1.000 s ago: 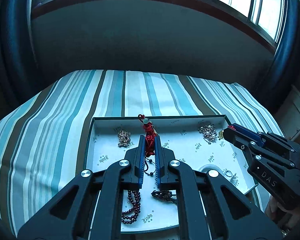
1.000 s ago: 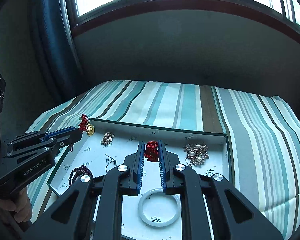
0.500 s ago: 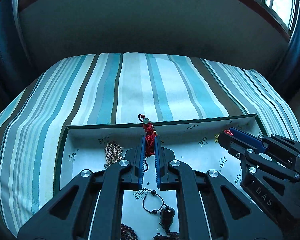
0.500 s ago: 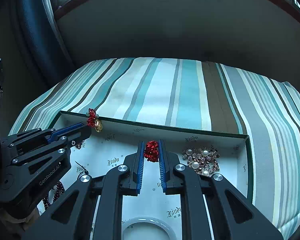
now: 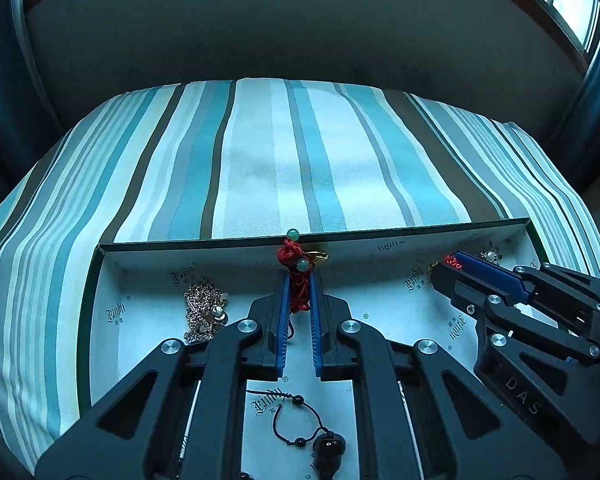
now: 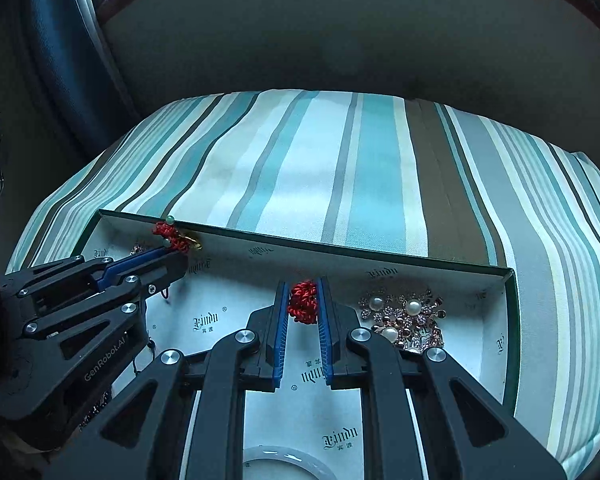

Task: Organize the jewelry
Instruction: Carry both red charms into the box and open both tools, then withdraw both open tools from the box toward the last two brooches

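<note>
A white jewelry tray (image 5: 148,258) (image 6: 496,280) with a dark green rim lies on a striped cloth. My left gripper (image 5: 299,276) is shut on a red knotted cord charm (image 5: 292,258) with green beads and a gold piece, held near the tray's far wall; it also shows in the right wrist view (image 6: 174,238). My right gripper (image 6: 303,290) is shut on a red cord knot (image 6: 303,300) above the tray's floor. The right gripper also shows in the left wrist view (image 5: 446,266), to the right of the left one.
In the tray lie a gold chain cluster (image 5: 202,308), a black bead cord with a dark pendant (image 5: 324,446), a pearl and rhinestone brooch (image 6: 404,316) and a white bangle (image 6: 284,460). The striped cloth (image 5: 300,160) stretches beyond the tray to a dark wall.
Both grippers have moved forward toward the tray's far wall, each still shut on its red cord piece. The tray's near items have slid down out of view.
</note>
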`<control>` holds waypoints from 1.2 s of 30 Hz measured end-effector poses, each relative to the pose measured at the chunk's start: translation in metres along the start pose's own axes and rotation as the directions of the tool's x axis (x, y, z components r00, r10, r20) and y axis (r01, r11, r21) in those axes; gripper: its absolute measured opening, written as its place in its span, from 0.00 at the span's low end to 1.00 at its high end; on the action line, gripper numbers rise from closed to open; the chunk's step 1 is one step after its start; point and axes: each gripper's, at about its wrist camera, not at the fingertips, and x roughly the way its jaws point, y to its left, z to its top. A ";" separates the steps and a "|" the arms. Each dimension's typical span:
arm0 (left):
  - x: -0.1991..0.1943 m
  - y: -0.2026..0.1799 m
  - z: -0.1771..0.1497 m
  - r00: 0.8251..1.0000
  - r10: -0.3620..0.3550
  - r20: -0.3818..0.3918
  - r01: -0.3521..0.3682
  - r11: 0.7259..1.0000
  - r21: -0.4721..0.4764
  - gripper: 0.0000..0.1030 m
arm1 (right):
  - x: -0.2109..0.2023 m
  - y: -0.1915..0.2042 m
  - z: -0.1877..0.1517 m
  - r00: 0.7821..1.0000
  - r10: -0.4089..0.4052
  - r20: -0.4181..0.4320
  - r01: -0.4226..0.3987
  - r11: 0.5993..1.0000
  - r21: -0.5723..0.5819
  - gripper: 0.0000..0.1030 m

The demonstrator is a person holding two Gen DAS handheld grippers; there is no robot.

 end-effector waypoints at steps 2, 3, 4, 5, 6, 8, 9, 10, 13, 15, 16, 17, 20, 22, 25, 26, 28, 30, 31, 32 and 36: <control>0.002 0.001 0.001 1.000 -0.007 -0.008 0.007 1.000 -0.003 0.09 | 0.000 -0.001 0.000 1.000 0.000 0.000 0.000 1.000 0.003 0.14; 0.003 0.000 0.001 1.000 -0.011 -0.013 0.011 1.000 -0.004 0.10 | 0.002 -0.001 0.001 1.000 0.000 -0.002 0.000 1.000 0.004 0.14; 0.004 0.000 0.001 1.000 -0.015 -0.019 0.015 1.000 -0.006 0.10 | 0.002 -0.001 0.001 1.000 0.000 -0.003 0.000 1.000 0.004 0.14; 0.005 0.000 0.000 0.999 -0.019 -0.026 0.019 1.000 -0.008 0.10 | 0.002 -0.001 0.001 1.000 0.000 -0.003 0.000 1.000 0.004 0.14; 0.007 0.001 0.000 0.999 -0.023 -0.032 0.023 1.000 -0.011 0.10 | 0.002 -0.001 0.001 1.000 0.000 -0.003 0.000 1.000 0.004 0.15; 0.009 0.002 -0.001 0.999 -0.024 -0.039 0.023 1.000 -0.017 0.10 | 0.003 -0.001 0.000 1.000 -0.002 -0.005 0.002 1.000 0.006 0.15; 0.009 0.003 -0.002 0.999 -0.025 -0.039 0.024 1.000 -0.019 0.11 | 0.003 -0.001 -0.001 1.000 0.000 -0.007 0.000 1.000 0.008 0.15; 0.009 0.003 -0.002 0.999 -0.025 -0.036 0.024 1.000 -0.020 0.12 | 0.004 -0.001 -0.002 1.000 0.002 -0.010 -0.002 1.000 0.008 0.16; 0.007 0.003 -0.004 0.999 -0.019 -0.028 0.018 1.000 -0.014 0.32 | 0.005 -0.001 -0.004 1.000 0.001 -0.016 -0.001 1.000 0.006 0.16; 0.005 0.003 -0.005 1.000 -0.013 -0.019 0.013 1.000 -0.006 0.42 | 0.005 0.000 -0.006 1.000 -0.005 -0.014 0.005 1.000 0.003 0.19; 0.004 0.002 -0.006 1.000 -0.010 -0.015 0.010 1.000 -0.003 0.44 | 0.004 0.000 -0.006 1.000 -0.014 -0.013 0.014 1.000 0.005 0.30; 0.002 0.002 -0.006 1.000 0.004 -0.011 -0.004 1.000 0.000 0.44 | 0.003 -0.001 -0.007 1.000 -0.020 -0.006 0.020 1.000 0.010 0.36; 0.000 0.006 -0.006 1.000 0.012 -0.004 -0.012 1.000 -0.007 0.51 | -0.002 -0.003 -0.007 1.000 -0.028 0.011 0.027 1.000 0.013 0.43; -0.002 0.009 -0.006 1.000 0.013 0.000 -0.013 1.000 -0.019 0.56 | -0.006 -0.003 -0.008 0.999 -0.030 0.021 0.030 0.999 0.011 0.45; -0.008 0.011 -0.005 1.000 0.013 0.014 -0.012 1.000 -0.027 0.60 | -0.013 -0.001 -0.009 0.999 -0.036 0.039 0.036 0.999 0.009 0.46; -0.010 0.011 -0.005 1.000 0.014 0.019 -0.014 1.000 -0.026 0.61 | -0.015 -0.001 -0.009 0.998 -0.037 0.045 0.037 0.999 0.009 0.46; -0.015 0.012 -0.006 0.999 0.021 0.029 -0.020 0.999 -0.026 0.66 | -0.020 -0.001 -0.009 0.998 -0.038 0.058 0.038 0.999 0.012 0.46; -0.021 0.012 -0.006 0.999 0.022 0.041 -0.021 0.999 -0.025 0.68 | -0.026 -0.001 -0.010 0.997 -0.040 0.070 0.040 0.999 0.013 0.47; -0.023 0.012 -0.006 0.999 0.024 0.046 -0.022 0.999 -0.026 0.69 | -0.029 -0.001 -0.011 0.996 -0.044 0.076 0.043 0.999 0.012 0.48; -0.027 0.012 -0.006 0.998 0.027 0.052 -0.026 0.999 -0.025 0.69 | -0.032 0.000 -0.012 0.995 -0.049 0.084 0.048 0.999 0.011 0.50; -0.041 0.011 -0.006 0.996 0.040 0.081 -0.039 0.999 -0.023 0.74 | -0.044 0.000 -0.015 0.992 -0.060 0.108 0.059 0.998 0.011 0.53</control>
